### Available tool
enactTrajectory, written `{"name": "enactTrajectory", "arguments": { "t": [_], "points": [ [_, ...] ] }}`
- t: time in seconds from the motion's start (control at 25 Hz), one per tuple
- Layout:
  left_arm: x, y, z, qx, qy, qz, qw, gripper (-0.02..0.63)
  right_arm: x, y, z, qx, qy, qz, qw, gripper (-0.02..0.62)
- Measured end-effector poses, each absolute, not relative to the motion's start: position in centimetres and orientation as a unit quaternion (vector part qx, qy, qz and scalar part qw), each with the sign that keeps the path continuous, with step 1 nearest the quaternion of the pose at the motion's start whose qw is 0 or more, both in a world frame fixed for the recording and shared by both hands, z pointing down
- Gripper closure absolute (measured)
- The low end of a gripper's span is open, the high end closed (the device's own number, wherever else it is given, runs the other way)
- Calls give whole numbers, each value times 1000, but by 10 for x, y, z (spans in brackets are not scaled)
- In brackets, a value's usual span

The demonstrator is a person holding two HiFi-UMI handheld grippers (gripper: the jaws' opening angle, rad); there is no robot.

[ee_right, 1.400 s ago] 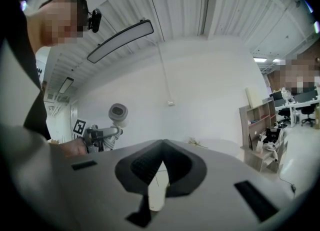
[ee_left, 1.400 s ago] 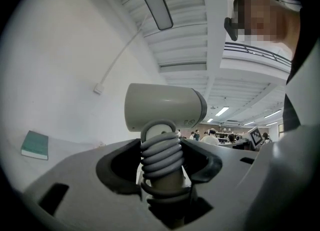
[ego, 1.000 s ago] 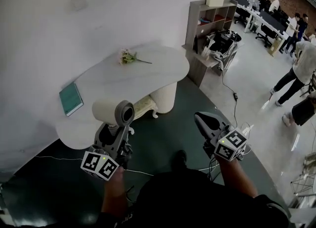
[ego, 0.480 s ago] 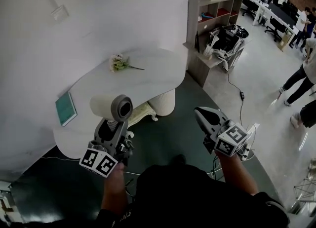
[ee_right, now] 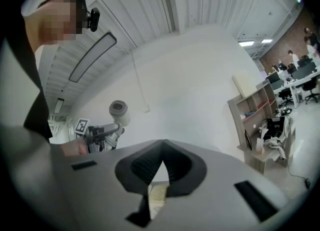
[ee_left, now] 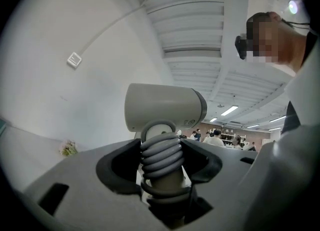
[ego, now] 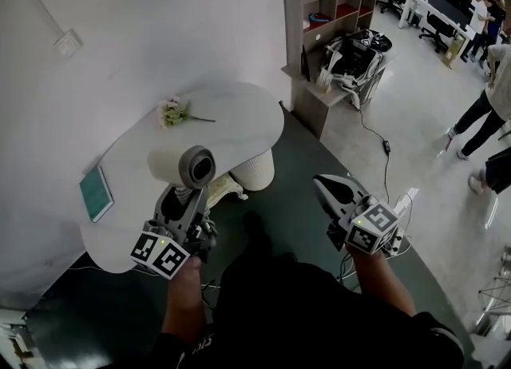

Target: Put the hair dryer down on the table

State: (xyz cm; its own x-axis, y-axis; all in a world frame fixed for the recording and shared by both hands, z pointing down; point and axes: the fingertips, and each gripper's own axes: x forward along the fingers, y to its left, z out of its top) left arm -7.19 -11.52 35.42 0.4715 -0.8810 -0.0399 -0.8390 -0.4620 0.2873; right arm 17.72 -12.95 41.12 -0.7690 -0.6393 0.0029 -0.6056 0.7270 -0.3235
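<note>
Head view: the left gripper (ego: 182, 204) sits at lower left, its jaws clamped on the handle of the hair dryer (ego: 182, 166). The dryer stands handle-down, and its barrel runs roughly level, with the round dark end toward the camera and the pale body pointing to the upper left. It hangs over the near edge of the white surface (ego: 239, 120), which spreads behind and below it across the left centre of the frame. A green book (ego: 96, 193) lies at the far left and a flower sprig (ego: 172, 112) toward the top. The right gripper (ego: 323, 185) is at lower right, well apart from the surface, so the left is judged to be the one that must lower it.

Left gripper view: the jaws pinch the handle where the grey cord (ee_left: 161, 152) is wound round it. The barrel lies crosswise above them.

Right gripper view: the jaws are pressed together with nothing between them. The dryer shows small at centre left.
</note>
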Motion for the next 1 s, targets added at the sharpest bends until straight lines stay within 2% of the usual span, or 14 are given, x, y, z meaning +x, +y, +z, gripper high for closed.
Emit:
{"name": "enactTrajectory", "arguments": {
  "t": [0.44, 1.0],
  "points": [
    [-93, -222, 364, 852, -501, -99, 117, 370, 178, -237, 404, -363, 920, -140, 42, 589],
    [-158, -343, 367, 871, -473, -76, 108, 370, 94, -367, 397, -366, 919, -139, 35, 589]
  ]
}}
